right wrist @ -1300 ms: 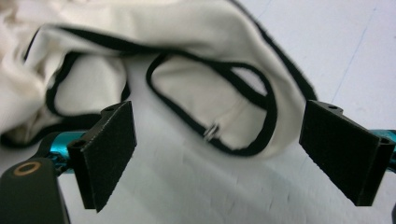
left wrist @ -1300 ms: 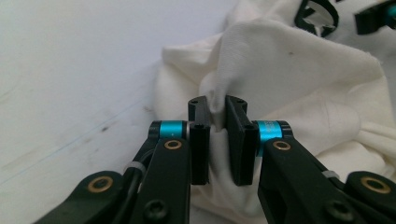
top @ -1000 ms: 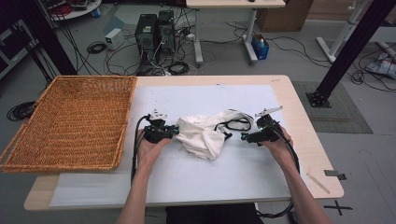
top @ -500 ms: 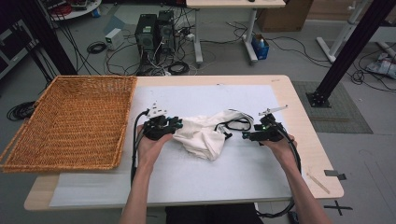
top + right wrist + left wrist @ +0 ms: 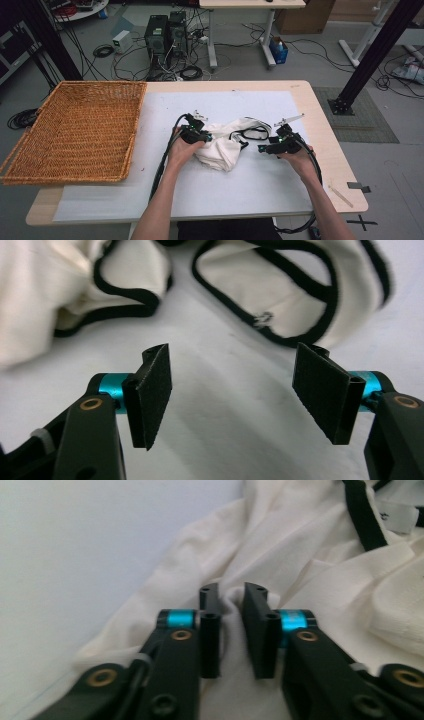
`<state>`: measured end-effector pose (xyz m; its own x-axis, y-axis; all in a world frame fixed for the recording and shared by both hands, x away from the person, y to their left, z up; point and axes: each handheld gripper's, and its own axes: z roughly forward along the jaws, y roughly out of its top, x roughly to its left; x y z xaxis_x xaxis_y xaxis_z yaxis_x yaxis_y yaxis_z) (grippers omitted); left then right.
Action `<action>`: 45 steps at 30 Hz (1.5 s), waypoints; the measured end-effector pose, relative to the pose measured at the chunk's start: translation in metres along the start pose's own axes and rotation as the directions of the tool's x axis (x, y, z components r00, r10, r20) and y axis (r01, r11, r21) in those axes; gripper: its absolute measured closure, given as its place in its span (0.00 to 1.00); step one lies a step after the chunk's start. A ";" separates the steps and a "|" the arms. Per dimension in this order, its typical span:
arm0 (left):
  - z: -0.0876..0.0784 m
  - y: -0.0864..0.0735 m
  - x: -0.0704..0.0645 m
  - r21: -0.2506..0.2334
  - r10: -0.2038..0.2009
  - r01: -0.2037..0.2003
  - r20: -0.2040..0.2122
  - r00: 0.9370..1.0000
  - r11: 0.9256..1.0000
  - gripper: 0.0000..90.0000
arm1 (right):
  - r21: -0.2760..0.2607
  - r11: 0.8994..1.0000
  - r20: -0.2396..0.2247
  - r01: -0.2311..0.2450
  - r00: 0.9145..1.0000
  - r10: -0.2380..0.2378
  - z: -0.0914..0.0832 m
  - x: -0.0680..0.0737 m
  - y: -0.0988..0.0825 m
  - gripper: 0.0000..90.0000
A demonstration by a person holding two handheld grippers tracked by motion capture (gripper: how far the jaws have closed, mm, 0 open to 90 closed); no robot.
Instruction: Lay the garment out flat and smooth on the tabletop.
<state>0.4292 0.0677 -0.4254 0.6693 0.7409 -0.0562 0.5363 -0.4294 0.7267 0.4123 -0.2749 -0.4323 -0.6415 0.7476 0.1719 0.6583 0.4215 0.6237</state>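
Observation:
A crumpled white garment (image 5: 227, 147) with black trim lies mid-table on the white sheet (image 5: 240, 195). My left gripper (image 5: 202, 136) is at its left edge. In the left gripper view the jaws (image 5: 231, 592) have just been closing and now pinch a raised fold of the white cloth (image 5: 300, 545). My right gripper (image 5: 262, 148) hovers just right of the garment. Its jaws (image 5: 235, 375) have just been narrowing but still stand apart, with only bare sheet between them. A black-trimmed loop (image 5: 280, 305) of the garment lies just beyond its fingertips.
A large wicker basket (image 5: 75, 130) sits at the table's left, partly over the edge. Bare white sheet lies in front of the garment towards me. Cables trail from both grippers. Computers and wires stand on the floor beyond the table.
My left hand has slid right and a little away from me into the garment, pushing the cloth into a tighter heap. The right hand has stayed where it was.

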 end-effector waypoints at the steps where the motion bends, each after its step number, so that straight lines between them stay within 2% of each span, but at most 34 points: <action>1: -0.005 -0.001 0.005 -0.010 -0.019 0.019 -0.020 1.000 1.000 0.93 | 0.009 0.999 0.028 0.043 0.999 -0.043 0.000 0.001 0.001 0.39; 3: -0.018 -0.006 0.016 -0.023 -0.052 0.050 -0.096 0.994 0.998 0.93 | 0.017 0.998 0.045 0.057 0.997 -0.058 0.000 0.002 0.001 0.38; 4: -0.024 -0.011 0.021 -0.034 -0.092 0.088 -0.122 0.988 0.995 0.93 | 0.017 0.998 0.045 0.057 0.997 -0.058 0.000 0.002 0.001 0.38; 5: -0.036 -0.022 0.030 -0.016 -0.126 0.125 -0.199 0.972 0.992 0.93 | 0.010 0.999 0.035 0.049 0.998 -0.049 0.000 0.001 0.000 0.35; 6: -0.036 -0.022 0.030 -0.016 -0.126 0.125 -0.199 0.972 0.992 0.93 | 0.010 0.999 0.035 0.049 0.998 -0.049 0.000 0.001 0.000 0.35; 8: -0.044 -0.036 0.037 -0.007 -0.163 0.166 -0.223 0.961 0.986 0.93 | -0.004 0.999 0.021 0.047 0.999 -0.047 0.000 0.000 0.001 0.34; 9: -0.047 -0.041 0.039 -0.016 -0.180 0.181 -0.214 0.960 0.983 0.93 | -0.009 0.999 0.008 0.047 0.999 -0.047 -0.001 0.001 0.001 0.34; 12: -0.054 -0.040 0.035 -0.077 -0.162 0.152 -0.154 0.975 0.985 0.88 | -0.037 0.997 -0.009 0.064 0.998 -0.064 -0.004 0.001 0.001 0.34; 14: -0.054 -0.029 0.026 -0.127 -0.131 0.117 -0.110 0.985 0.985 0.84 | -0.043 0.997 -0.017 0.064 0.998 -0.065 -0.006 0.001 0.001 0.35; 16: -0.049 -0.012 0.015 -0.152 -0.088 0.080 -0.049 0.995 0.985 0.75 | -0.053 0.996 -0.039 0.068 0.997 -0.070 -0.007 0.001 0.001 0.35; 17: -0.044 -0.004 0.008 -0.153 -0.063 0.059 -0.018 0.998 0.986 0.70 | -0.061 0.995 -0.040 0.083 0.995 -0.086 -0.008 0.003 0.001 0.36; 18: -0.039 0.005 0.002 -0.150 -0.034 0.034 0.002 0.999 0.988 0.70 | -0.061 0.995 -0.040 0.083 0.995 -0.086 -0.008 0.003 0.001 0.36; 19: -0.023 0.018 -0.010 -0.122 0.002 0.004 0.045 0.999 0.993 0.66 | -0.063 0.995 -0.046 0.078 0.996 -0.081 -0.009 0.003 0.002 0.37; 20: -0.023 0.018 -0.010 -0.122 0.002 0.004 0.045 0.999 0.993 0.64 | -0.063 0.995 -0.046 0.078 0.996 -0.081 -0.009 0.003 0.002 0.37; 22: -0.004 0.026 -0.020 -0.071 0.025 -0.020 0.065 0.998 0.997 0.61 | -0.052 0.996 -0.031 0.076 0.997 -0.078 -0.009 0.003 0.002 0.37; 23: 0.006 0.027 -0.023 -0.037 0.037 -0.034 0.074 0.997 0.999 0.60 | -0.032 0.999 -0.004 0.034 0.999 -0.034 -0.010 0.002 0.002 0.31; 25: 0.024 0.025 -0.026 0.033 0.032 -0.035 0.081 0.996 0.999 0.60 | -0.029 0.999 -0.003 0.015 1.000 -0.015 -0.011 0.000 0.001 0.31; 26: 0.029 0.023 -0.025 0.062 0.020 -0.024 0.064 0.998 0.998 0.60 | -0.027 1.000 -0.002 0.008 1.000 -0.008 -0.012 0.000 0.001 0.29; 27: 0.031 0.021 -0.024 0.063 0.003 -0.008 0.068 0.998 0.998 0.71 | -0.032 0.999 -0.018 -0.004 1.000 0.003 -0.014 -0.001 0.000 0.26; 28: 0.031 0.021 -0.021 0.055 -0.013 0.009 0.081 0.997 0.998 0.71 | -0.032 0.999 -0.018 -0.004 1.000 0.003 -0.014 -0.001 0.000 0.26; 29: 0.029 0.021 -0.020 0.052 -0.014 0.010 0.074 0.997 0.999 0.79 | -0.037 0.999 -0.018 -0.003 1.000 0.002 -0.015 -0.001 0.000 0.22; 30: 0.026 0.021 -0.018 0.045 -0.007 0.004 0.063 0.998 0.999 0.86 | -0.052 0.999 0.011 -0.012 1.000 0.013 -0.015 0.000 0.000 0.15; 31: 0.022 0.022 -0.015 0.042 -0.011 0.009 0.047 0.999 0.999 0.90 | -0.063 0.998 0.027 -0.031 0.999 0.033 -0.016 -0.001 0.000 0.15; 33: 0.012 0.020 -0.005 0.021 -0.043 0.043 0.001 0.999 0.999 0.95 | -0.083 0.995 -0.046 -0.051 0.998 0.047 -0.016 -0.002 0.001 0.23; 35: 0.000 0.014 0.007 -0.007 -0.092 0.092 -0.055 0.994 0.996 0.96 | -0.086 0.996 -0.085 -0.024 0.996 0.017 -0.014 0.003 0.004 0.31; 36: -0.004 0.011 0.012 -0.004 -0.097 0.097 -0.083 0.992 0.995 0.97 | -0.084 0.996 -0.091 -0.002 0.996 -0.006 -0.011 0.008 0.006 0.34; 37: -0.011 0.003 0.020 0.016 -0.110 0.114 -0.140 0.984 0.993 0.97 | -0.080 0.997 -0.097 0.007 0.995 -0.015 -0.009 0.010 0.007 0.37; 39: -0.019 -0.009 0.031 0.017 -0.158 0.163 -0.171 0.973 0.986 0.97 | -0.072 0.997 -0.123 0.018 0.992 -0.027 0.002 0.018 0.012 0.41; 40: -0.024 -0.015 0.036 0.014 -0.177 0.183 -0.180 0.968 0.983 0.97 | -0.072 0.997 -0.123 0.018 0.992 -0.027 0.002 0.018 0.012 0.41; 41: -0.035 -0.029 0.043 -0.023 -0.253 0.253 -0.185 0.950 0.967 0.96 | -0.059 0.998 -0.126 0.022 0.992 -0.029 0.010 0.023 0.015 0.46; 42: -0.035 -0.029 0.043 -0.023 -0.253 0.253 -0.185 0.950 0.967 0.96 | -0.059 0.998 -0.126 0.022 0.992 -0.029 0.010 0.023 0.015 0.46; 43: -0.040 -0.034 0.045 -0.043 -0.269 0.266 -0.177 0.947 0.963 0.90 | -0.046 0.998 -0.132 0.032 0.991 -0.037 0.018 0.026 0.020 0.50; 44: -0.042 -0.036 0.044 -0.055 -0.269 0.263 -0.173 0.947 0.963 0.90 | -0.046 0.998 -0.132 0.032 0.991 -0.037 0.018 0.026 0.020 0.50; 45: -0.045 -0.038 0.043 -0.070 -0.260 0.252 -0.164 0.952 0.965 0.86 | -0.043 0.999 -0.141 0.034 0.989 -0.040 0.022 0.028 0.022 0.51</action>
<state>0.4143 0.1390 -0.4242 0.4134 0.9012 -0.1301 0.6502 -0.1921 0.7350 0.4172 -0.2341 -0.4305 -0.7164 0.6503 0.2526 0.6185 0.4246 0.6612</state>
